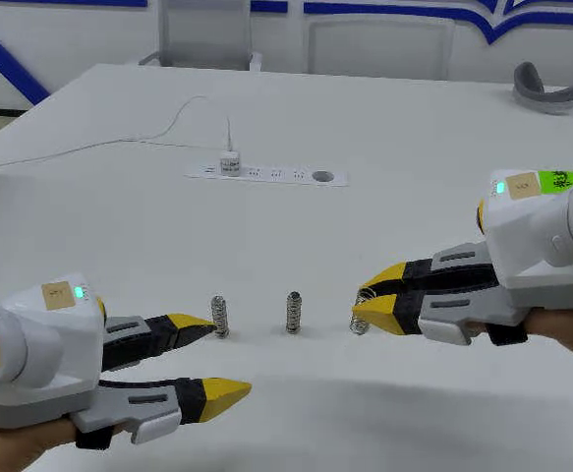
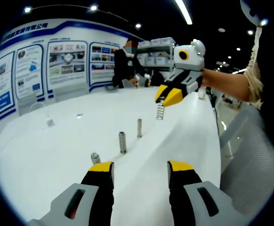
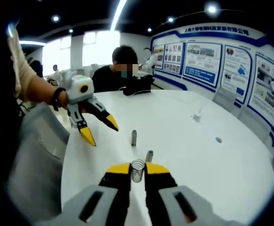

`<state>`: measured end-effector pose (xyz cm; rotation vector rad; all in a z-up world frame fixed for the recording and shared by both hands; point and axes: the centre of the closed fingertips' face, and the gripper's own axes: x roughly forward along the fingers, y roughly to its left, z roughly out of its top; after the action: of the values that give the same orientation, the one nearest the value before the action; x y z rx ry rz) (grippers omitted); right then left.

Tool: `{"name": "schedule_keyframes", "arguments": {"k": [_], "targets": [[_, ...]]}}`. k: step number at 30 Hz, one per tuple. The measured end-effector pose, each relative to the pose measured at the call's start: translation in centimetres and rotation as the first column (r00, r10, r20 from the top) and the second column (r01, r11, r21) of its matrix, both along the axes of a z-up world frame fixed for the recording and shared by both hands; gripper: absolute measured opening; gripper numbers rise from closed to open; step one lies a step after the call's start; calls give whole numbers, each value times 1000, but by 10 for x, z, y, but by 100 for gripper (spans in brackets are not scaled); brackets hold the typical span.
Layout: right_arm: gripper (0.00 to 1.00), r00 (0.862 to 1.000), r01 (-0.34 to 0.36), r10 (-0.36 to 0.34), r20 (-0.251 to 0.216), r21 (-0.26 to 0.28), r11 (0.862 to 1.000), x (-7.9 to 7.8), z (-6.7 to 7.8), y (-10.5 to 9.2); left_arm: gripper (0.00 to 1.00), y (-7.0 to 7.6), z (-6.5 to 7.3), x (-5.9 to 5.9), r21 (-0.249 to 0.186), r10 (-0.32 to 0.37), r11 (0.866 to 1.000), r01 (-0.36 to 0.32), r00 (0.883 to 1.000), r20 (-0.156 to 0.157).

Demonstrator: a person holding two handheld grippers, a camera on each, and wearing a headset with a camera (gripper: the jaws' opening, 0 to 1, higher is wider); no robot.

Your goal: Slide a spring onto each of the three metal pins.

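The last spring (image 2: 160, 111) is gripped at its upper end by the right gripper (image 2: 170, 96), whose fingers are clamped on it, and it hangs nearly upright below them. In the left gripper view it is seen near the far pin (image 2: 139, 128), which is bare. It sits off to one side and is not yet threaded on. The middle pin (image 1: 293, 312) and the left pin (image 1: 220, 315) are each ringed by a spring, so two of three are judged done and the third fitting is in hand.

For the next move, the spring's open lower end would have to be brought in line above the bare pin's tip. It would then be kept upright, lowered until the coils are threaded, and only then let go. A tilted spring could be caught on the tip or knocked aside.

The right gripper is held roughly level above the worktop (image 1: 414, 197), reaching in from the right with its fingers pointed at the row of pins. The left gripper (image 1: 229, 356) is held low at the near left. Its fingers are spread wide and empty, with one fingertip just beside the left pin.
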<state>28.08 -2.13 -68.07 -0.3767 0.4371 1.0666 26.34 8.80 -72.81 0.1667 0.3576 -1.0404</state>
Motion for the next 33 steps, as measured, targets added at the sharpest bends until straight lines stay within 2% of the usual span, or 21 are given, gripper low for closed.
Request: {"name": "schedule_keyframes", "arguments": {"k": [2,12,22,27,33], "targets": [[12,1000,6,-6,4,-1,1000,2,1,-1,47,3,0,0,5,9,1000,-9,1000,8],[12,997,68,-69,32,8,998,19,7,-11,50,11,-1,-3,-10,47,999,-47,999,8],[12,982,173,-175,66,34,984,47,13,-26,51,15,-1,-4,-4,65,998,-65,998,17],[12,977,201,-203,64,39,979,57,8,-29,52,15,0,-4,-9,72,997,-72,997,17],[12,975,219,-220,35,30,975,64,-7,-31,53,13,-1,-5,-8,71,997,-71,997,16]]}}
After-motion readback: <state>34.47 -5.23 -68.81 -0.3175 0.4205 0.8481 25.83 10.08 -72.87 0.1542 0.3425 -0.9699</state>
